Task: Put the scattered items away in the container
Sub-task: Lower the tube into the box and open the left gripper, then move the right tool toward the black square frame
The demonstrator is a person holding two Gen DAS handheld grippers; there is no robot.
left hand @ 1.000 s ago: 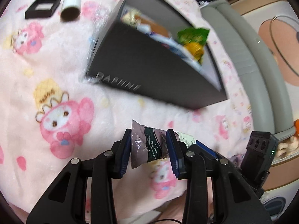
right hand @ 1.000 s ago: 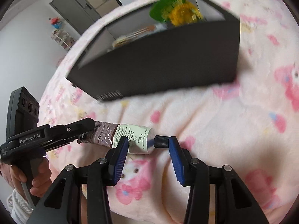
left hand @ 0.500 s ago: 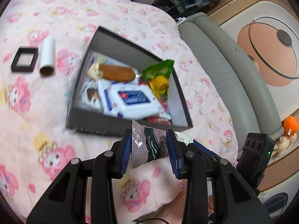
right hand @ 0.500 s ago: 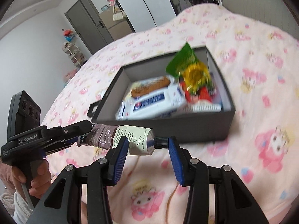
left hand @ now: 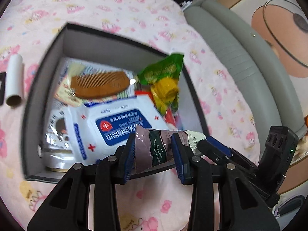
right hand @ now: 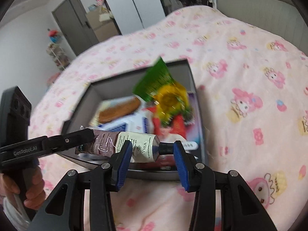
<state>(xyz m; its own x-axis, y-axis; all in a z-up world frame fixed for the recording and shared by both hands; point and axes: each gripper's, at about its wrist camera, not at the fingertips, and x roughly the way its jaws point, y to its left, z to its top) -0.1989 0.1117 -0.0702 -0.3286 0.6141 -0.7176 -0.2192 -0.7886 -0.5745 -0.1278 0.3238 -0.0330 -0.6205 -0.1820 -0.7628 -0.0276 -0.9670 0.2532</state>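
Behind both grippers, the box (left hand: 30, 104) contents (motion-blurred) stay unreadable.

A glossy crinkled tube (left hand: 154, 150), a wooden comb (left hand: 100, 84) and shiny plastic packets (left hand: 163, 77) contrast with the matt box (left hand: 107, 46) and fleecy blanket (right hand: 240, 61).

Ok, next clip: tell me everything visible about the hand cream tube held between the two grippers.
The hand cream tube is a soft squeezable tube, mauve-brown with a dark green panel at its flat crimped tail, a cream printed label reading VSEA near the shoulder, and a small black screw cap. It lies roughly level in the air over the near wall of the dark box. The left gripper clamps the creased tail; the right gripper brackets the cap end, its left pad against the tube.
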